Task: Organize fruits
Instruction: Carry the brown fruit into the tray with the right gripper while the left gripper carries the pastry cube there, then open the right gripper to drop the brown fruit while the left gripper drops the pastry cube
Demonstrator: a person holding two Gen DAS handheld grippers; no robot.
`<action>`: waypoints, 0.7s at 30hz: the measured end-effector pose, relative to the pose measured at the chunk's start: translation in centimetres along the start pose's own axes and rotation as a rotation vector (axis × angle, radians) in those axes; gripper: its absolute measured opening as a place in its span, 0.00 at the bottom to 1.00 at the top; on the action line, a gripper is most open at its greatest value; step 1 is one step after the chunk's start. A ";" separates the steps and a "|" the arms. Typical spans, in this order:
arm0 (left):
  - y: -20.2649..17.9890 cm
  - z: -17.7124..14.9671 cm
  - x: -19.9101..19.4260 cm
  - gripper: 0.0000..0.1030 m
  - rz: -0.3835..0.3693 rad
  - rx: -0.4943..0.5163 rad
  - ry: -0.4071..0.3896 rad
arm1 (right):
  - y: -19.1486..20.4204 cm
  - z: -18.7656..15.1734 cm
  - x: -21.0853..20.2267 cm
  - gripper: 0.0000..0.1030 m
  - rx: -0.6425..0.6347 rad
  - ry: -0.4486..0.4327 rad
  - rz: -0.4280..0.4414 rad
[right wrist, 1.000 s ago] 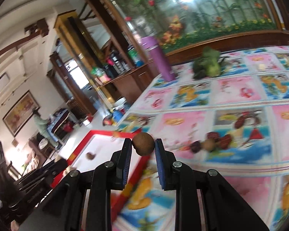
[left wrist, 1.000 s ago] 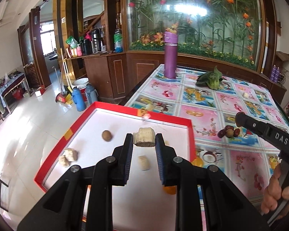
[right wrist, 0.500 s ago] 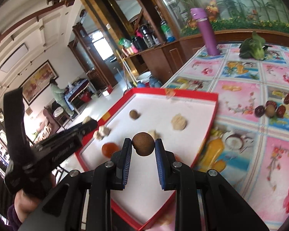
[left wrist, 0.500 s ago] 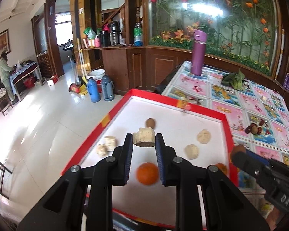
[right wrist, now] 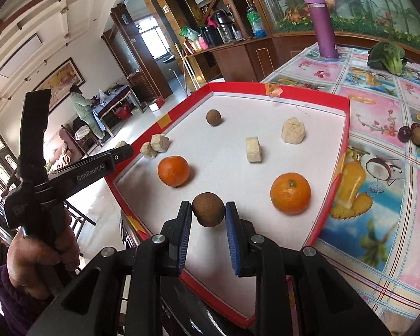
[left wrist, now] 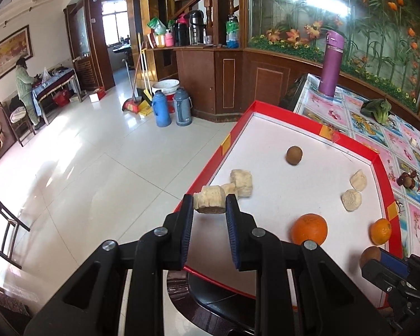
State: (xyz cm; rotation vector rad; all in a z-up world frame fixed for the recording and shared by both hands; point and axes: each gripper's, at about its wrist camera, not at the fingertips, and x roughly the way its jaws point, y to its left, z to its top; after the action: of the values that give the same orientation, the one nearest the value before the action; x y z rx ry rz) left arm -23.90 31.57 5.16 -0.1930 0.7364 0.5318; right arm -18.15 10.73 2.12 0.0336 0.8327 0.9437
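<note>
Tiled room, flowery tablecloth [right wrist: 378, 117] with a red-rimmed white tray [right wrist: 333, 184] on it. Left gripper [left wrist: 209, 206] is clamped on a pale ridged chunk [left wrist: 210, 203] over the tray's 9 o'clock rim, two similar chunks [left wrist: 239, 183] just past it. Right gripper [right wrist: 208, 210] pinches a brown round fruit [right wrist: 208, 209] at the tray's 6 o'clock edge, oranges [right wrist: 290, 193] at 11 and 2.

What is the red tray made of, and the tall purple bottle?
The tray looks like cardboard: thin folded red walls, a matte white floor, and tape patches on the rim. The purple bottle looks like metal or hard plastic with a smooth, slightly glossy coat; the pictures cannot settle which.
</note>
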 end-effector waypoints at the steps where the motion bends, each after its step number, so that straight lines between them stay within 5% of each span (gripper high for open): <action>1: -0.1 -0.1 0.2 0.25 -0.003 0.003 0.008 | 0.1 0.0 -0.1 0.23 -0.004 -0.005 -0.008; 21: -2.2 -0.6 2.0 0.25 0.086 0.127 0.079 | 1.3 0.3 1.3 0.23 -0.102 0.101 -0.096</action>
State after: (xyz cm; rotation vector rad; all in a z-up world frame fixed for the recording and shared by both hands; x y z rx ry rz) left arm -21.89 30.26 3.28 -0.0645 0.8558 0.5599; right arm -18.52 12.56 2.00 -0.1424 0.8707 0.9013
